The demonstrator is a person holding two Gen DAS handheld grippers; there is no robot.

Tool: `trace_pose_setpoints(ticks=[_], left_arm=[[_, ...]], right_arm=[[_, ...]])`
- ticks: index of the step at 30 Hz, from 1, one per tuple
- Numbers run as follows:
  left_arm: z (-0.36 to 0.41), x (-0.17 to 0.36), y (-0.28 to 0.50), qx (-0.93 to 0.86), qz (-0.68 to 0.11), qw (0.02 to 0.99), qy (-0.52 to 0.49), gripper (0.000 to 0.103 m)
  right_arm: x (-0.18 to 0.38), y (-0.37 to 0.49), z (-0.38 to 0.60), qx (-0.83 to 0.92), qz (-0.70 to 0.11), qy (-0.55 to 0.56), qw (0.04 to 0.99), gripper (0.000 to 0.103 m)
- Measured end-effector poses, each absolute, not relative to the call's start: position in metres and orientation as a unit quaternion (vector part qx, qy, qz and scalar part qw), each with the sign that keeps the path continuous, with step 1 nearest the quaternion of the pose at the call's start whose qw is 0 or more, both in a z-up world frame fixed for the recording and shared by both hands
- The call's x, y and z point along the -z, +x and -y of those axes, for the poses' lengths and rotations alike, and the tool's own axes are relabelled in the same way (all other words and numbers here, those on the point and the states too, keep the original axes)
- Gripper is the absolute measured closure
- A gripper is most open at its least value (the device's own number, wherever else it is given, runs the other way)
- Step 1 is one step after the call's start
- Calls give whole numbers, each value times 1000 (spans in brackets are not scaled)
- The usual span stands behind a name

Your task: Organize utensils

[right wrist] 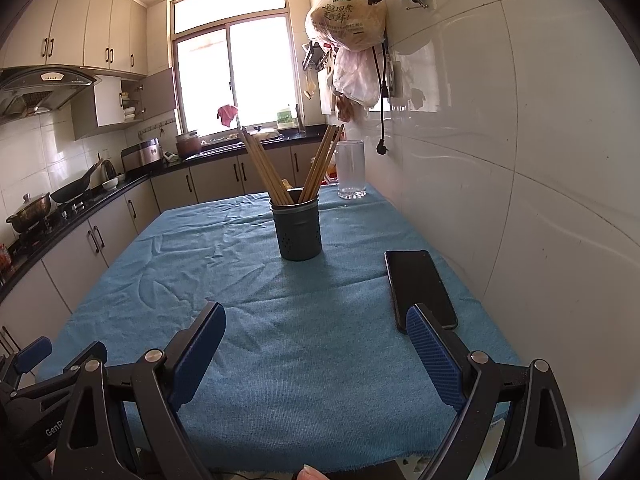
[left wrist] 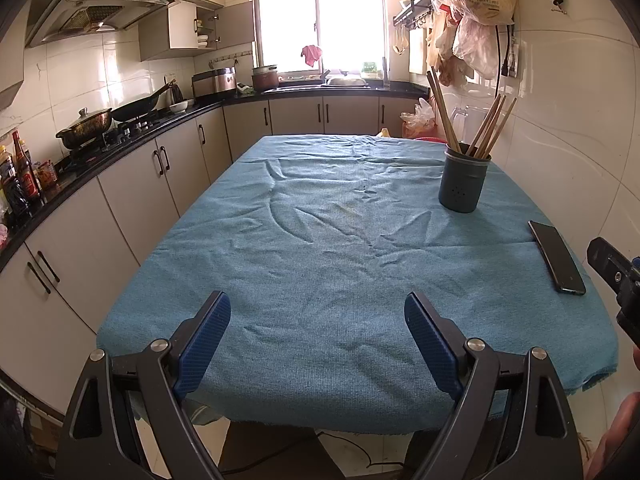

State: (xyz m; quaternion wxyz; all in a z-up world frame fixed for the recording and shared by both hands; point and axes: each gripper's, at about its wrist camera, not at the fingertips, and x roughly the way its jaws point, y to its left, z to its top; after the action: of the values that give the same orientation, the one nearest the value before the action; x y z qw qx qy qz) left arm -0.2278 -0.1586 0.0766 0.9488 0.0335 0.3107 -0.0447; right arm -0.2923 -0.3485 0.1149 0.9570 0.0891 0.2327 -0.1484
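Both the left tongs (left wrist: 317, 316) and right tongs (right wrist: 316, 328) gape empty over the near edge of the worktop (right wrist: 256, 360), whose wrinkled blue cloth lies bare between them and the holder (right wrist: 297, 228). That perforated metal cylinder stands upright toward the far right, near the wall. Its wooden chopsticks (right wrist: 264, 168) splay upward in two leaning bunches, and a flat black phone (right wrist: 420, 286) lies lengthwise along the right edge.

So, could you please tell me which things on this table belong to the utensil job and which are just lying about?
For the job:
- chopsticks
- dark utensil holder they stand in
- left tool, open
- right tool, open

Just lying about:
- black phone
- clear glass jug
- blue tablecloth
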Motion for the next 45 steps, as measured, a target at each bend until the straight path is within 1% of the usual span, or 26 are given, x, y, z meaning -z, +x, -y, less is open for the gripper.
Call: trace_pose_setpoints(ticks=[45], left_arm=[[158,-78,-228,45,-310,949,30,15]], right_arm=[[-112,-287,351,145,-243,86,955,8]])
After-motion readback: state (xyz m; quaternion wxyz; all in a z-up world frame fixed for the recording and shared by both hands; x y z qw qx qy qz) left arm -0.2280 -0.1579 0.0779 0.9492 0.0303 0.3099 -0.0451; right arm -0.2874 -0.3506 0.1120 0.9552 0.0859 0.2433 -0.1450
